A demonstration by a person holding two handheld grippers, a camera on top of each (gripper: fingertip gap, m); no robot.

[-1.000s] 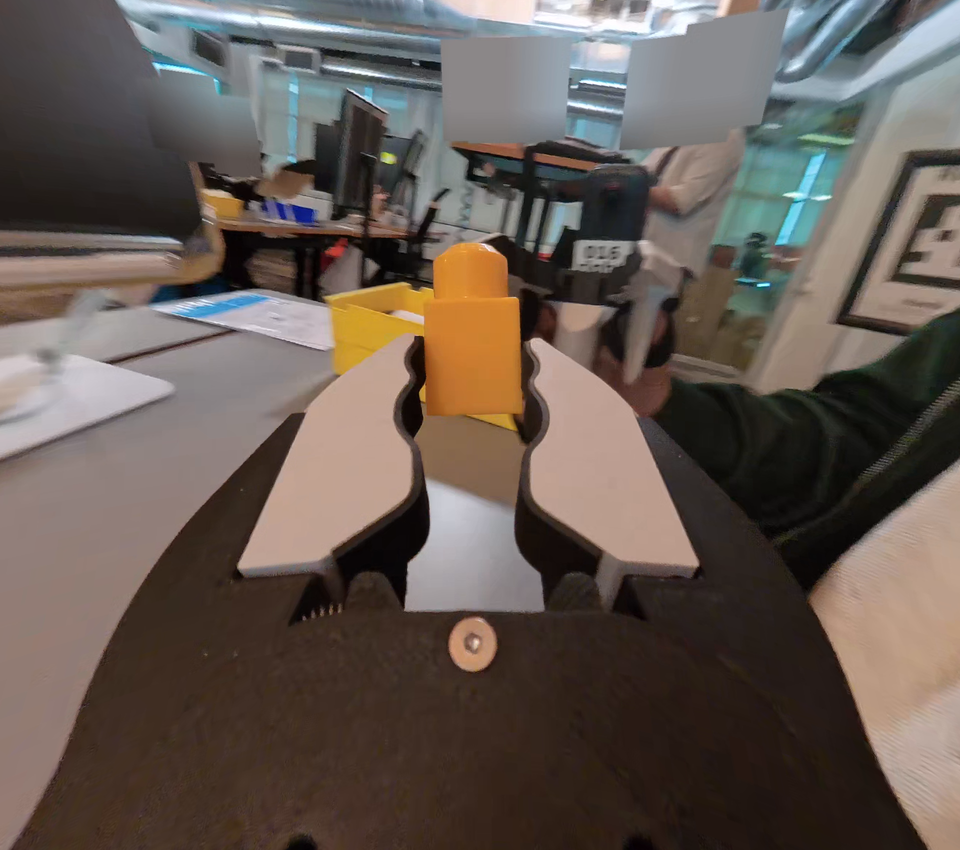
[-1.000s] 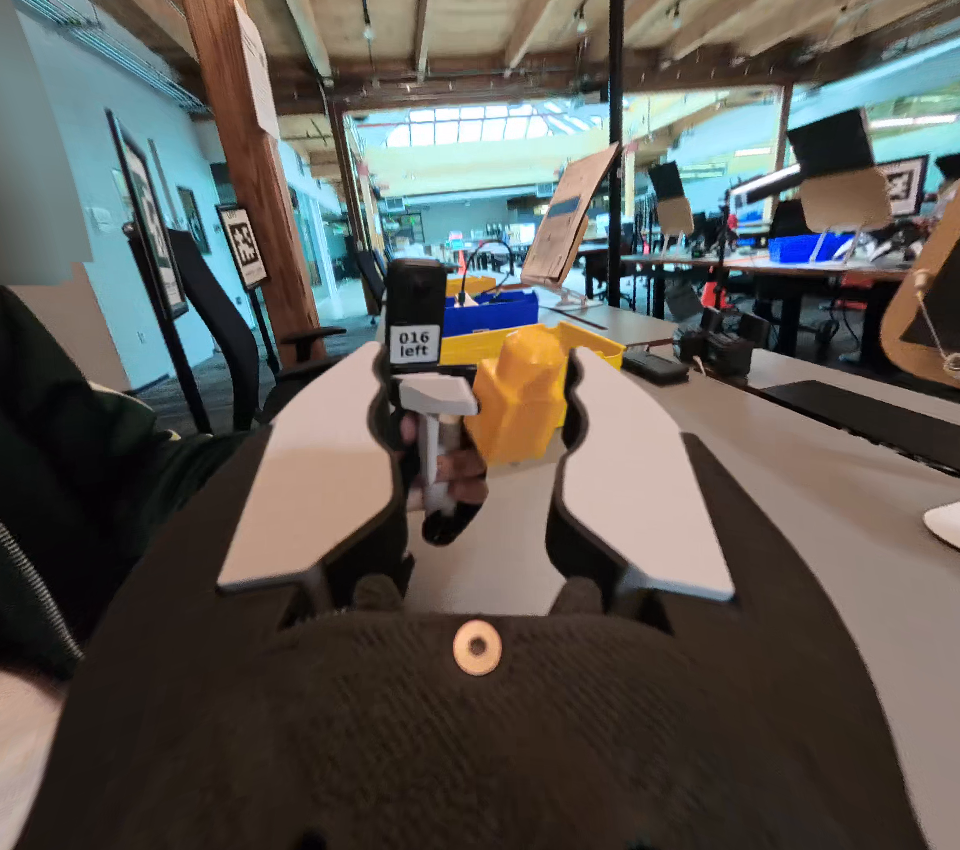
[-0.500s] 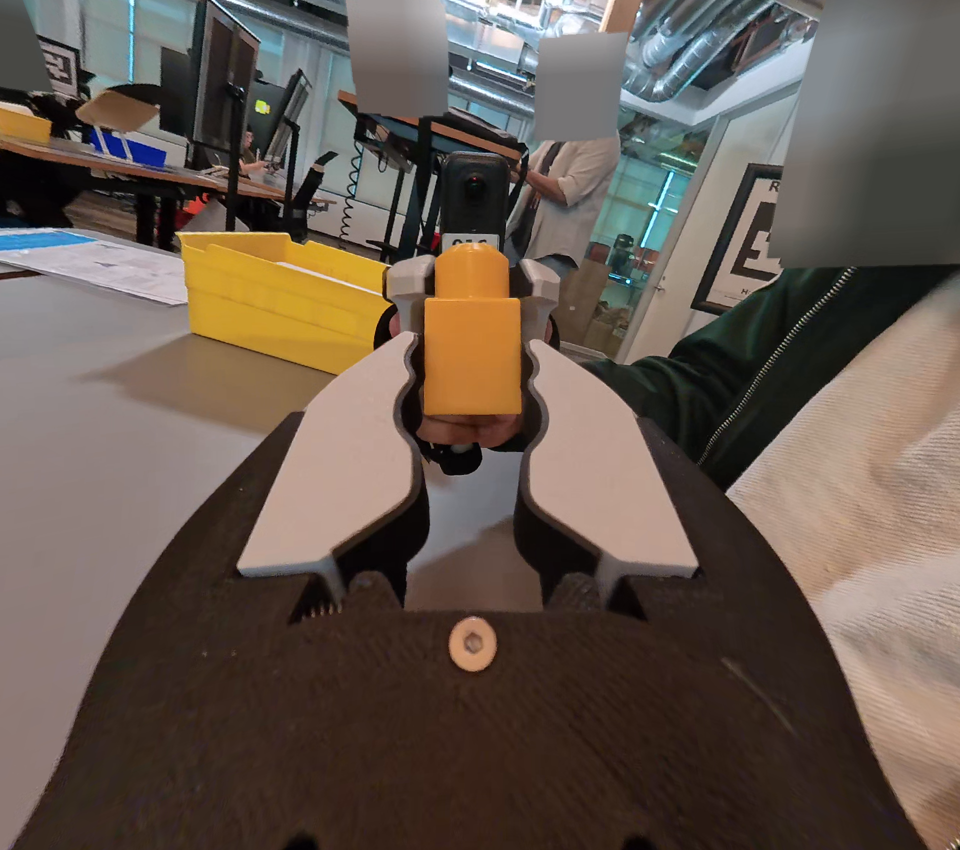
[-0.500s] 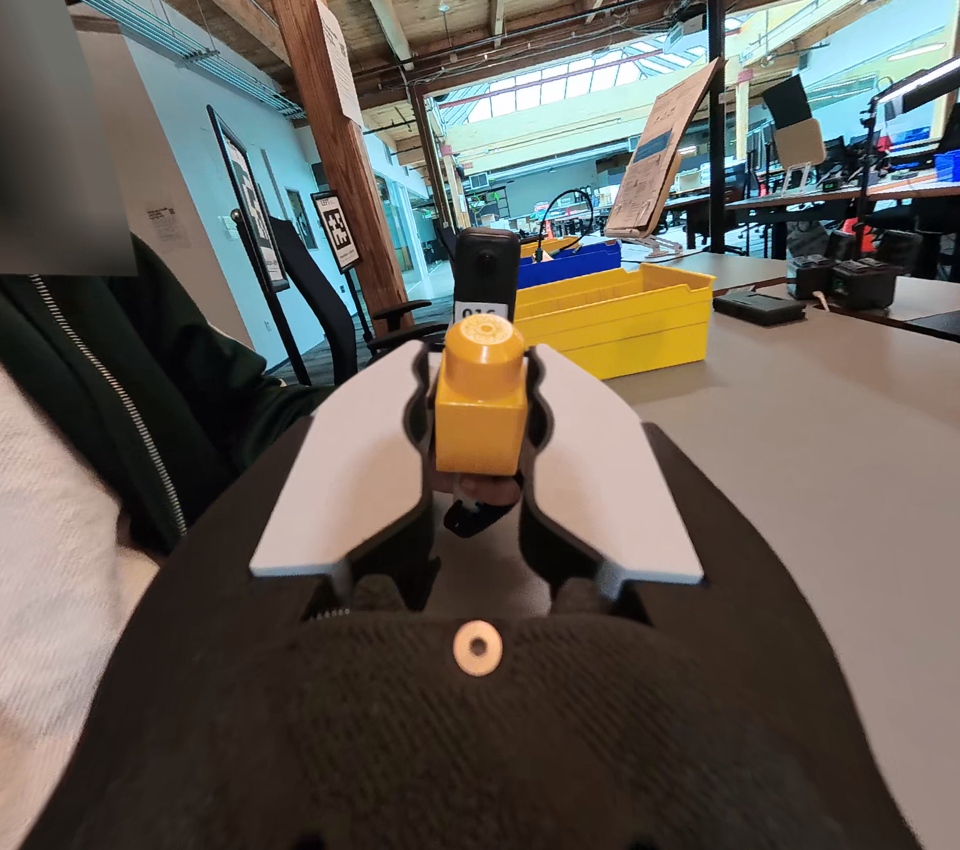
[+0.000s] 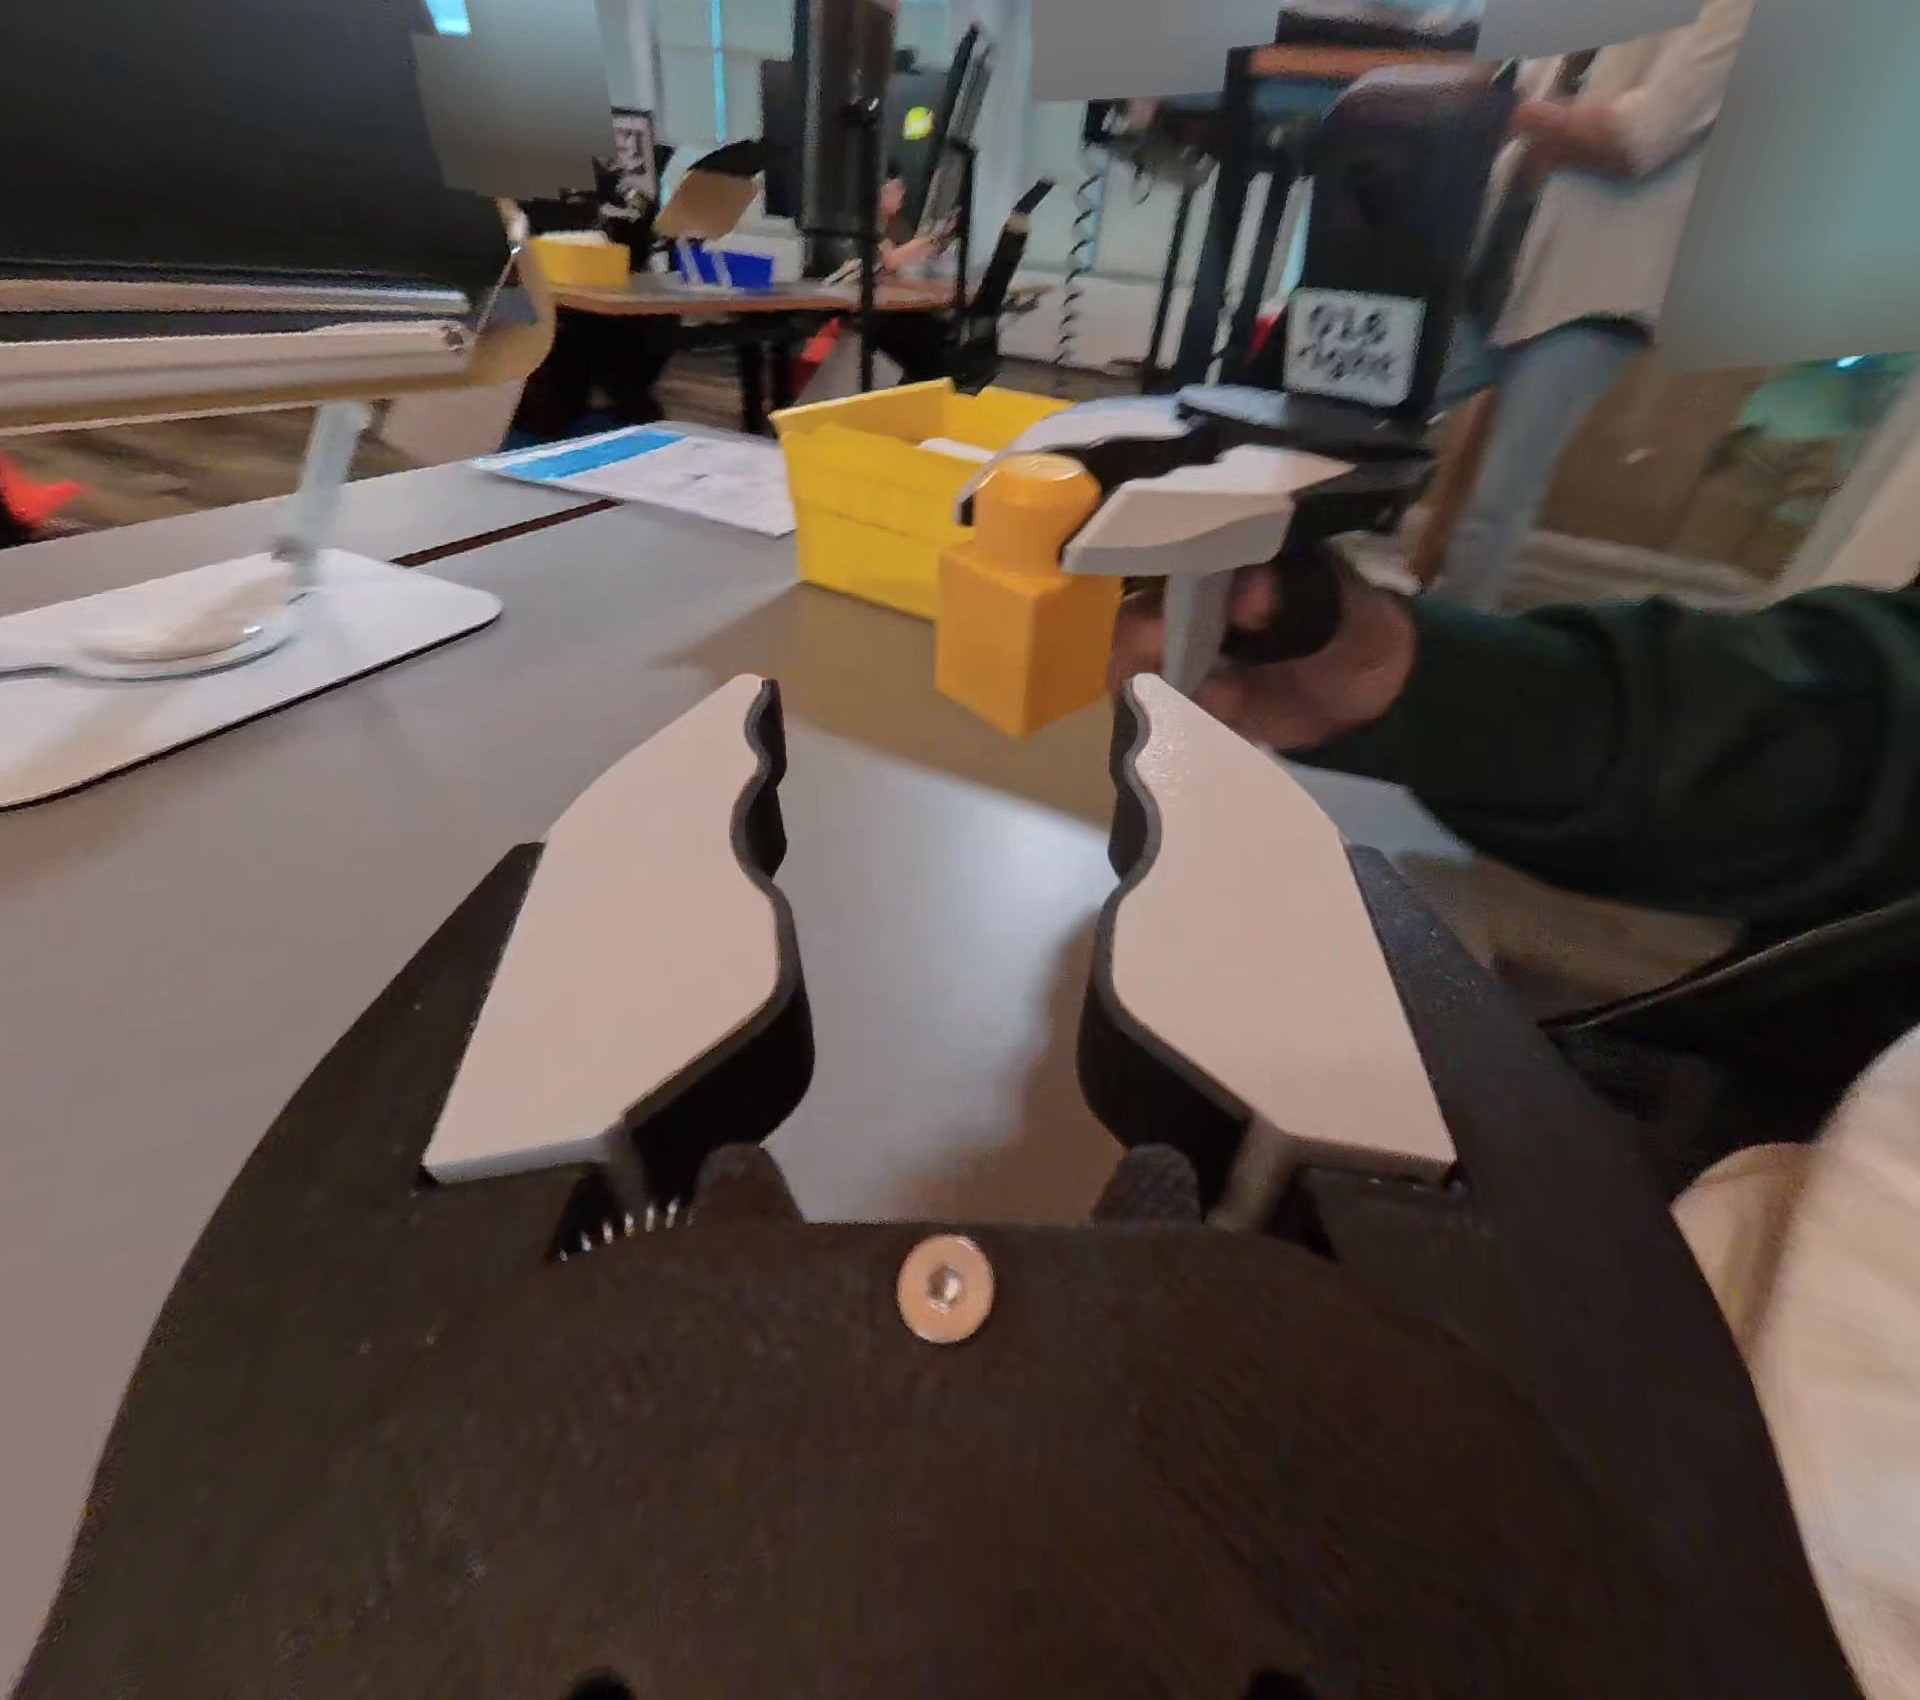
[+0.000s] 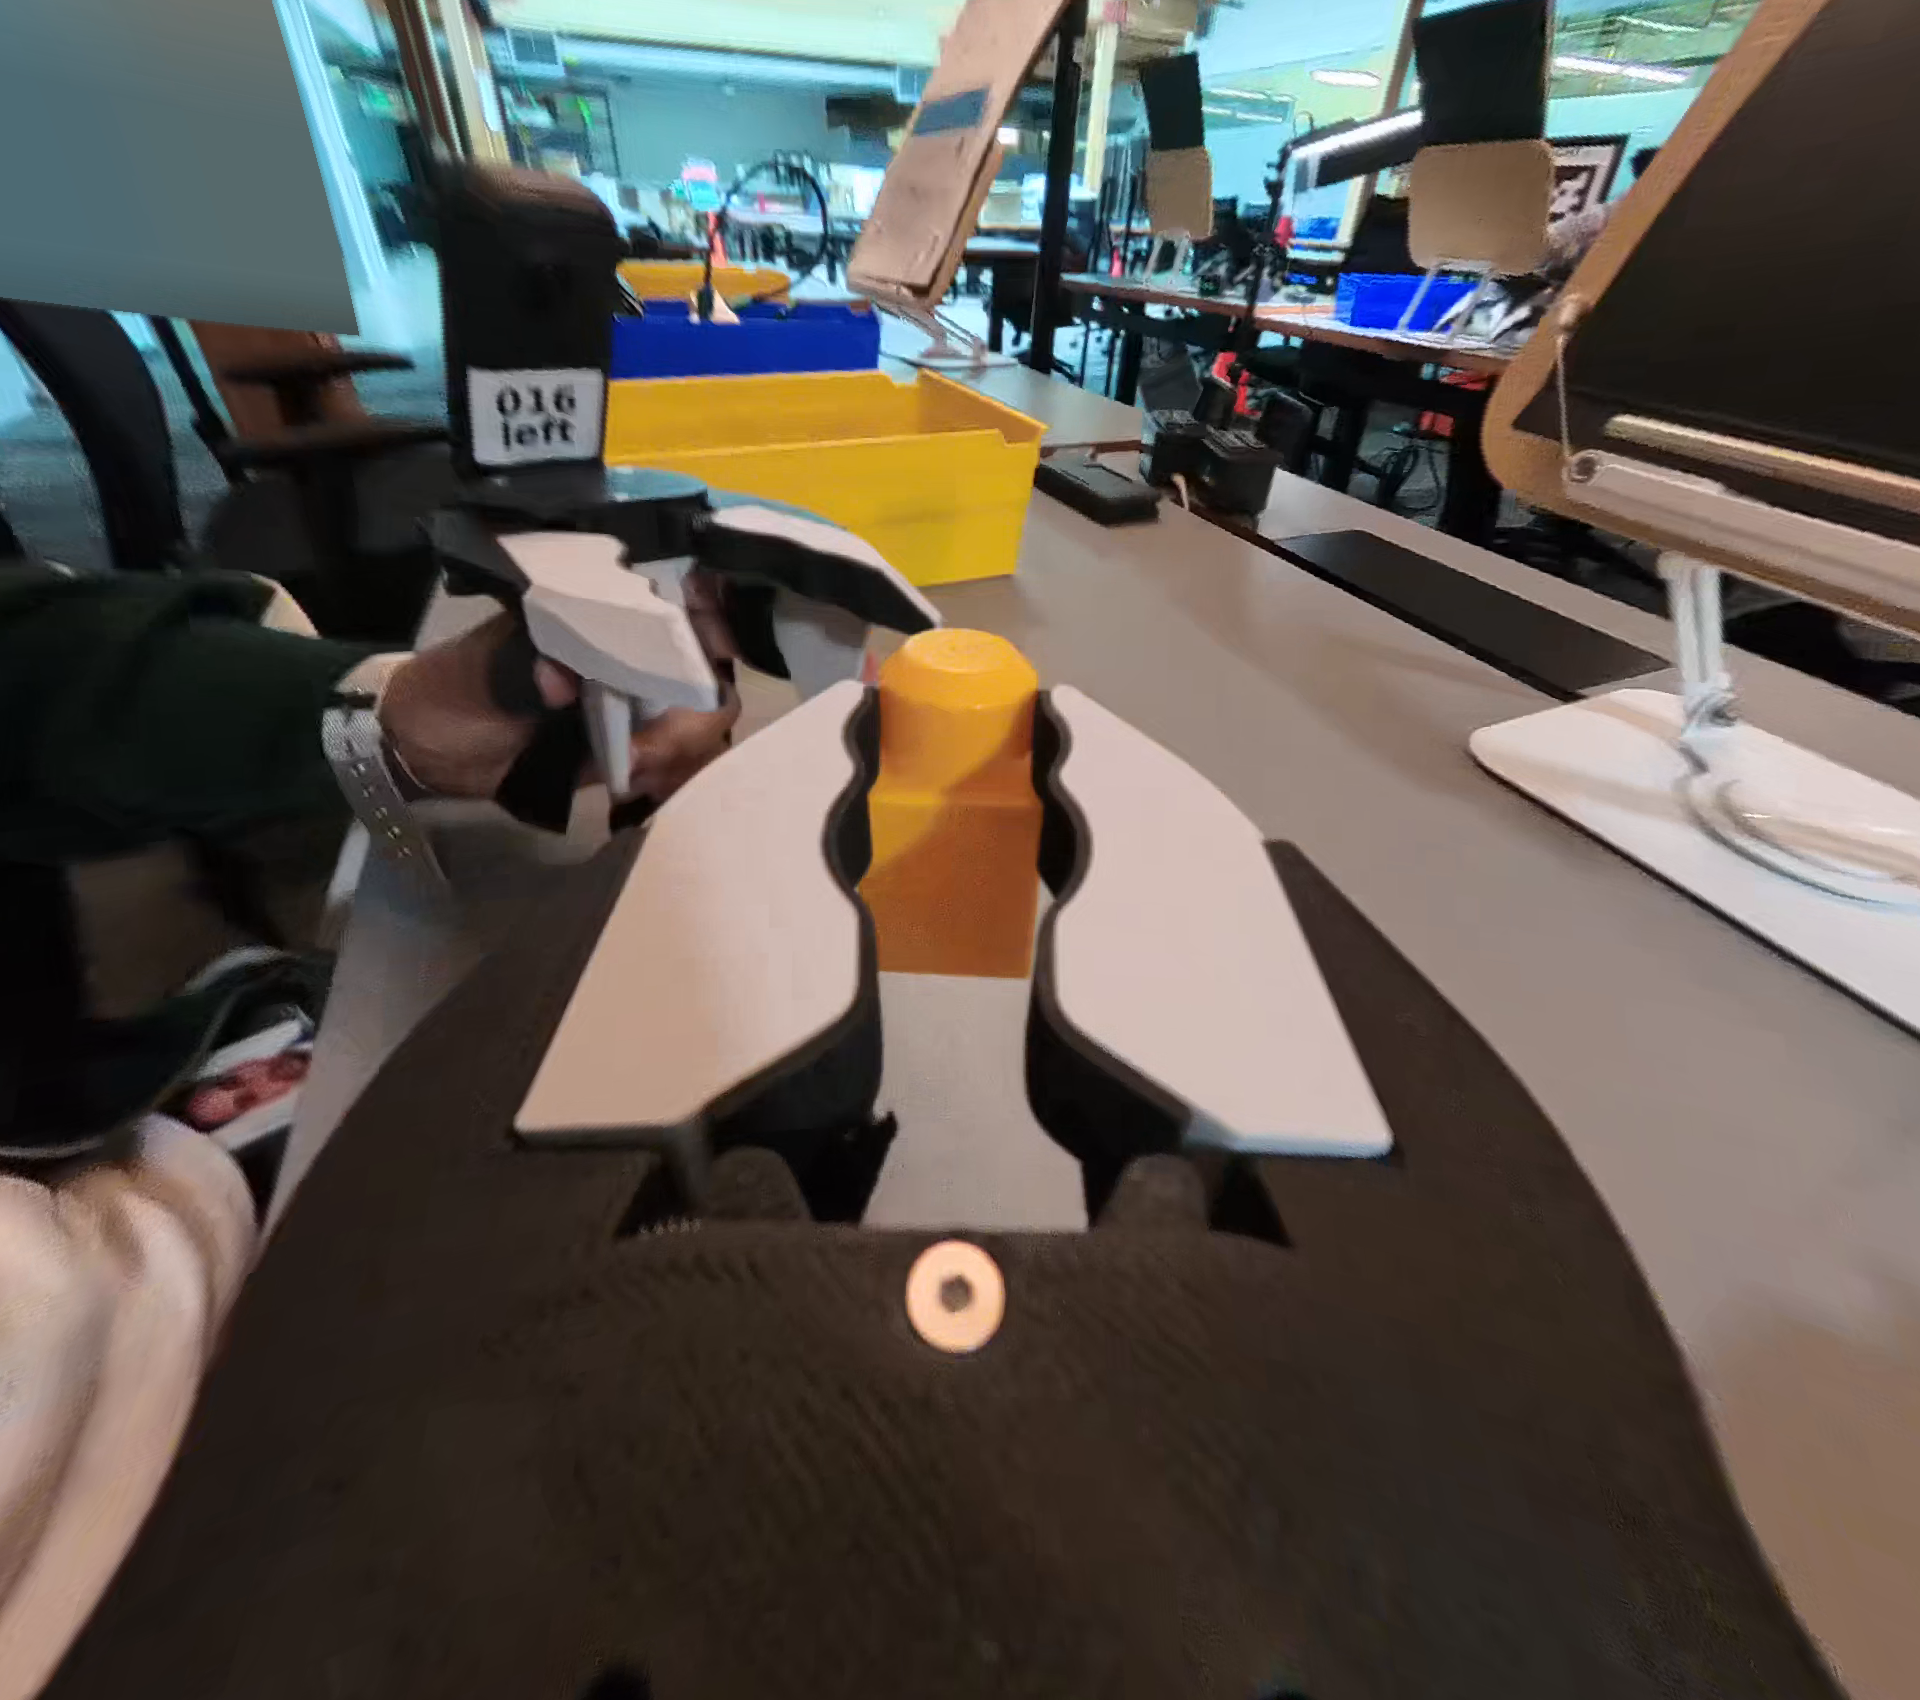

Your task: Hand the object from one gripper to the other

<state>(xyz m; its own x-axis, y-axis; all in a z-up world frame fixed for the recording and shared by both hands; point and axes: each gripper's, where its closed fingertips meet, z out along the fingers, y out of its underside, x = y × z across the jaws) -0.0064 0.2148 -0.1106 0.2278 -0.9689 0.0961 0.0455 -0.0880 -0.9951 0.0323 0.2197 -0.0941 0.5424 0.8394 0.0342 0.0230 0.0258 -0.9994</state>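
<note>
Your left hand-held gripper [image 5: 945, 705] stands spread wide with nothing between its fingers; your right hand-held gripper [image 6: 951, 720] is clamped tight, both level and near each other.

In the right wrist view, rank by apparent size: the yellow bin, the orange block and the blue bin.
1. yellow bin
2. orange block, close to the camera, so its look is inflated
3. blue bin, partly hidden, farthest back

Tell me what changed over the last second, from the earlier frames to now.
The left tongs let go of the yellow block and now stand open, pulled back and apart from it. The right tongs closed on the block and now hold it alone, above the table. The block stays upright, and the yellow bin has not moved.
</note>
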